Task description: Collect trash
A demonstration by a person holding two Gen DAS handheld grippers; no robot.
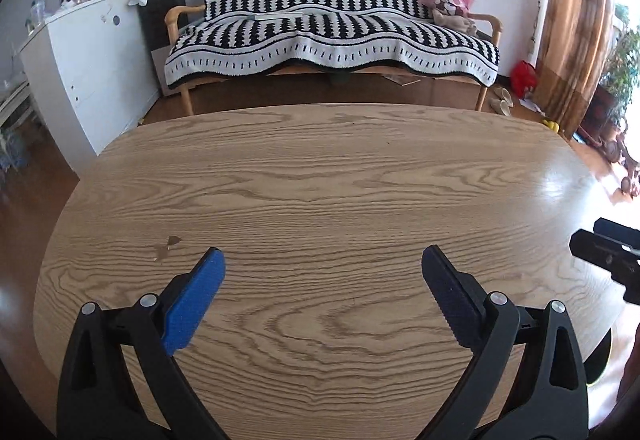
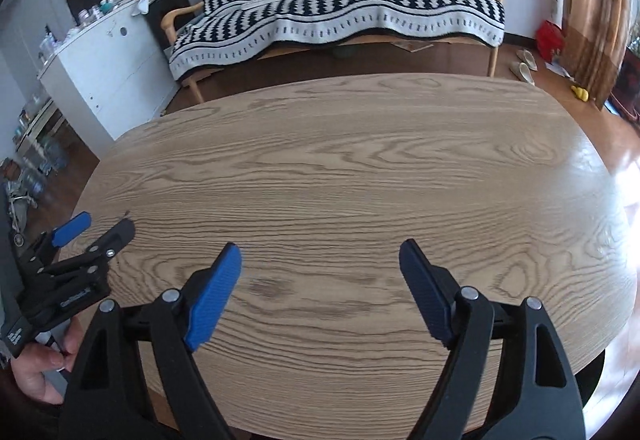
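Both grippers hover over an oval wooden table (image 1: 320,180). My left gripper (image 1: 322,260) is open with nothing between its blue pads; it also shows in the right wrist view as the left gripper (image 2: 102,226), held by a hand (image 2: 40,372). My right gripper (image 2: 320,250) stands open above the table (image 2: 360,160), its jaws bare; a black part of the right gripper (image 1: 608,252) juts in at the right edge of the left wrist view. A small brown scrap (image 1: 173,239) lies on the wood just left of my left fingers. No other trash shows on the tabletop.
Behind the table stands a sofa (image 1: 332,28) under a black-and-white throw, with a pink plush toy (image 1: 446,0). A white cabinet (image 1: 88,52) with clutter on top is at the left. A red bag (image 1: 524,76), slippers (image 1: 502,102) and a curtain (image 1: 576,20) are at the right.
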